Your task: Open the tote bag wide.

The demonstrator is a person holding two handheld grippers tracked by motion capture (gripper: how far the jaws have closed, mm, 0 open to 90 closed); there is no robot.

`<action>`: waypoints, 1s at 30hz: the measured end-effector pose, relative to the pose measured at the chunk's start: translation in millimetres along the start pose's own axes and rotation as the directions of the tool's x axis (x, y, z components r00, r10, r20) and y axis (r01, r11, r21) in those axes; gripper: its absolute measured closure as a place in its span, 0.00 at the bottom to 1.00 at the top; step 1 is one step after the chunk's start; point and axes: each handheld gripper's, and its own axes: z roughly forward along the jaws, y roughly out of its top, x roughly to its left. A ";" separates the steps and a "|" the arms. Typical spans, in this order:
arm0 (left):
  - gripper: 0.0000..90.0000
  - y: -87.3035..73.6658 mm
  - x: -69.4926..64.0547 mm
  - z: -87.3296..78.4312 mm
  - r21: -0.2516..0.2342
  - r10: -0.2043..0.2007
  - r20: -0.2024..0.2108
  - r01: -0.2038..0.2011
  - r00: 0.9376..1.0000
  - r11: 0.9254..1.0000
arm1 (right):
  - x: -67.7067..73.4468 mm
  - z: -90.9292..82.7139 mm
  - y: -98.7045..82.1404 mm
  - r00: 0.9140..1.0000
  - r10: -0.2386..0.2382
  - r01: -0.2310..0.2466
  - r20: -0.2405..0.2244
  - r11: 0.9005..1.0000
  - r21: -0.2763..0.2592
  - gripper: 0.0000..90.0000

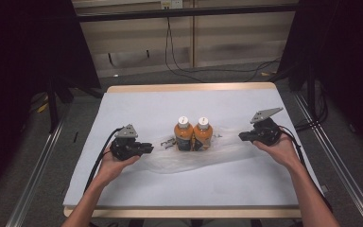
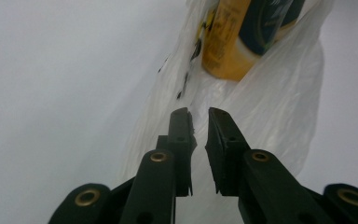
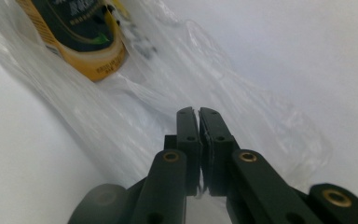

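— Bottles first: two orange drink bottles (image 1: pixel 193 133) with white caps stand upright side by side, touching, at the middle of the white table cover (image 1: pixel 137 101). They sit inside a clear plastic bag (image 1: pixel 189 158) that lies flat and spreads to the left and right of them.

— And my hands?

— Your left gripper (image 1: pixel 147 149) lies just left of the bottles, low over the bag's left end, pointing right toward them. Your right gripper (image 1: pixel 242 136) is on the other side, a little farther from the bottles, at the bag's right end and pointing left.

— Am I gripping the bag on the left?

— In the left gripper view your left gripper (image 2: pixel 200 116) shows a narrow gap between its jaws. The bag's film lies under and beyond the tips, but nothing is pressed between the pads, so that side is released.

— On the right?

— In the right gripper view your right gripper (image 3: pixel 199 114) has its jaws almost together, with a thin edge of the clear film pinched in the slit between them, so it is clamped on the bag. One bottle's (image 3: pixel 86 42) yellow-orange base shows at the top left through the plastic.

— Anything else around?

— Beyond the far table edge, black cables (image 1: pixel 184 66) trail across the grey floor.
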 end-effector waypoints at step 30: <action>0.85 41.4 -54.2 29.6 -0.089 0.095 0.091 -0.087 0.991 0.992 | 36.9 20.1 36.0 0.989 -0.024 0.014 -0.147 0.998 -0.066 0.90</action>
